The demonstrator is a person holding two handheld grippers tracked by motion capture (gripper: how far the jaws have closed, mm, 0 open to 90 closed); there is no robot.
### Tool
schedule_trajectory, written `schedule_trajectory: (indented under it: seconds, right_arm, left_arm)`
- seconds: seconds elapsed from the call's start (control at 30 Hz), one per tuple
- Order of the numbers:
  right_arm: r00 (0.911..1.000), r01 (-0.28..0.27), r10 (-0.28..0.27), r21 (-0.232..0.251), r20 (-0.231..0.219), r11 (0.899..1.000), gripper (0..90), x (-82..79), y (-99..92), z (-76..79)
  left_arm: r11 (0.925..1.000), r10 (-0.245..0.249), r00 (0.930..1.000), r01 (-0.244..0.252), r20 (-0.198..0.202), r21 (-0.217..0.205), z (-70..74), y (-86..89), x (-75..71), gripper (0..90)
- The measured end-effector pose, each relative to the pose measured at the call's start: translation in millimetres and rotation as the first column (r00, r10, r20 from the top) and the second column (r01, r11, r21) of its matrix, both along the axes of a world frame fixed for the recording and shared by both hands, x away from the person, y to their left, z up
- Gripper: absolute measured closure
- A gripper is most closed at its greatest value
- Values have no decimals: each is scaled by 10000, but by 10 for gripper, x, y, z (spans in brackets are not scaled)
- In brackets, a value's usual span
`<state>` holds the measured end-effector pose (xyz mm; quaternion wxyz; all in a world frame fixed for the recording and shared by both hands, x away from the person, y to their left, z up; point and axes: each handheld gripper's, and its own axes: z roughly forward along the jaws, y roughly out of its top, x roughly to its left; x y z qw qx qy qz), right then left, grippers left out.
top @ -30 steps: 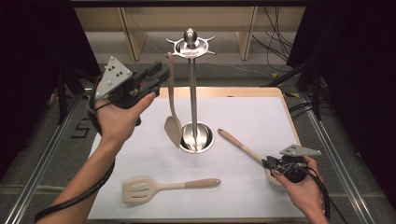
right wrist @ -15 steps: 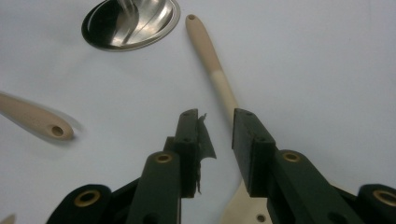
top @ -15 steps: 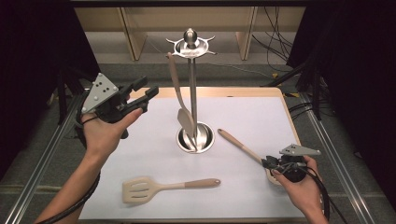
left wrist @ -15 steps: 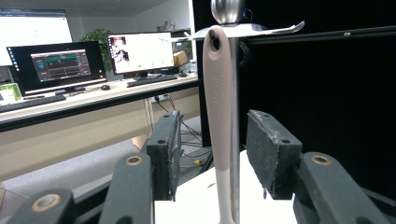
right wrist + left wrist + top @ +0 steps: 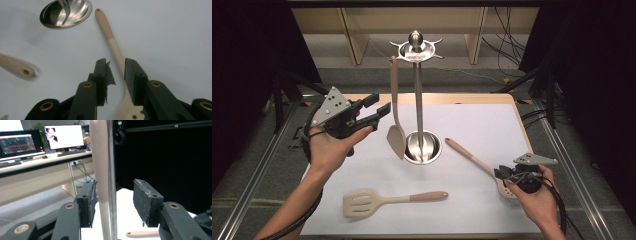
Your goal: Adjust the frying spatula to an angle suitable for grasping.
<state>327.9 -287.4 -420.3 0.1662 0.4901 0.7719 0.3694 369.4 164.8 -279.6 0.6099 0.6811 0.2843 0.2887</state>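
A white mat (image 5: 492,125) covers the table (image 5: 452,98) through the middle of the high view, its near edge cut off at the bottom. At centre stands a steel rack (image 5: 418,100), its round base (image 5: 424,148) on the mat. A spatula (image 5: 396,110) hangs from the rack's top ring, just left of the pole, blade low near the base. In the left gripper view its handle (image 5: 100,170) and the pole (image 5: 111,170) overlap, both cut off at the top. The left gripper (image 5: 373,111), at mid-left of the high view, has just been opening; its jaws stand apart, and its own view looks between them at the handle without any pad pressing. A slotted turner (image 5: 387,200) lies free at lower centre. At lower right, the right gripper (image 5: 504,176) sits at the bowl end of a slotted spoon (image 5: 472,161), the hand hiding the bowl. In the right gripper view the jaws straddle the spoon's neck (image 5: 119,62); whether they pinch it I cannot tell.
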Motion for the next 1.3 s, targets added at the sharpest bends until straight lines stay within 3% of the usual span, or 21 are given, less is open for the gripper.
schedule_trajectory:
  seconds: [0.17,0.2,0.27,0.37,0.4,0.53,0.67,0.77,0.8,0.83,0.9,0.97,1.0,1.03,1.07,1.1,1.13,1.17,1.2,1.27,1.3]
  right_arm:
    - [9999,-7,7,-17,146,10000,724,10,-3,36]
    - [9988,-98,101,-73,473,9999,724,16,-19,26]
    - [9995,-57,59,-48,312,10000,724,-24,-35,35]
    - [9998,4,-5,59,215,10000,725,-43,-37,42]
    - [9983,-126,141,-272,561,9996,725,-32,-67,48]
    - [9996,36,-36,-3,281,10000,726,-40,-61,47]
    - [9997,-1,3,-100,248,10000,725,-29,-46,31]
    - [9991,-142,157,-388,395,9991,725,-26,-55,25]
    - [10000,44,-44,16,33,10000,725,-54,-27,26]
    - [9995,-103,105,-47,304,9999,726,-45,-37,5]
    - [9999,-13,13,-22,134,10000,725,-53,-39,24]
    - [9998,-7,9,-114,217,9999,725,-52,-48,23]
    - [9998,-16,18,-100,215,9999,725,-51,-47,22]
    - [9999,-42,42,-13,131,10000,725,-52,-40,23]
    - [9991,-117,120,-74,418,9999,725,-41,-42,0]
    - [9996,-117,118,-25,251,9999,725,-47,-38,7]
    - [9999,-79,78,16,108,10000,725,-52,-35,16]
    - [10000,-12,13,40,-23,10000,725,-56,-31,24]
    - [10000,-18,18,25,-5,10000,725,-54,-32,20]
    - [10000,-21,21,-9,32,10000,725,-52,-34,16]
    - [10000,-50,50,0,53,10000,725,-52,-35,18]
  left_arm:
    - [9986,-104,9987,130,-499,521,-83,-2,-5,531]
    - [9973,-211,9978,255,-631,688,-110,-9,-7,535]
    - [9877,-407,9934,563,-1077,1457,-204,-40,10,550]
    - [9793,-623,9881,877,-1406,1824,-272,-72,21,553]
    - [9760,-644,9861,942,-1532,1962,-305,-84,24,557]
    - [9516,-856,9735,1430,-2120,2722,-457,-123,45,571]
    - [8945,-1383,9474,2446,-2885,3742,-640,-150,69,603]
    - [8659,-1498,9220,2966,-3570,4027,-788,-200,69,630]
    - [8422,-1601,9097,3283,-3832,4276,-842,-228,68,641]
    - [8422,-1601,9097,3283,-3832,4276,-842,-228,68,644]
    - [8096,-1729,8884,3740,-4252,4523,-899,-268,63,647]
    - [7469,-1880,8574,4415,-4791,4972,-966,-314,55,646]
    - [7139,-2025,8331,4854,-5148,5047,-1026,-353,36,644]
    - [6830,-2069,8217,5099,-5310,5230,-1051,-367,31,642]
    - [6869,-2075,8102,5197,-5482,5081,-1109,-402,1,643]
    - [6641,-2152,8046,5360,-5534,5212,-1146,-422,-2,643]
    - [6514,-2210,7976,5490,-5612,5237,-1180,-441,-9,643]
    - [6530,-2149,7888,5545,-5759,5159,-1216,-460,-28,643]
    - [6521,-2152,7882,5555,-5766,5160,-1248,-478,-40,643]
    - [6187,-2128,7843,5697,-5827,5410,-1286,-497,-43,641]
    - [6174,-2181,7801,5757,-5864,5361,-1313,-511,-54,642]
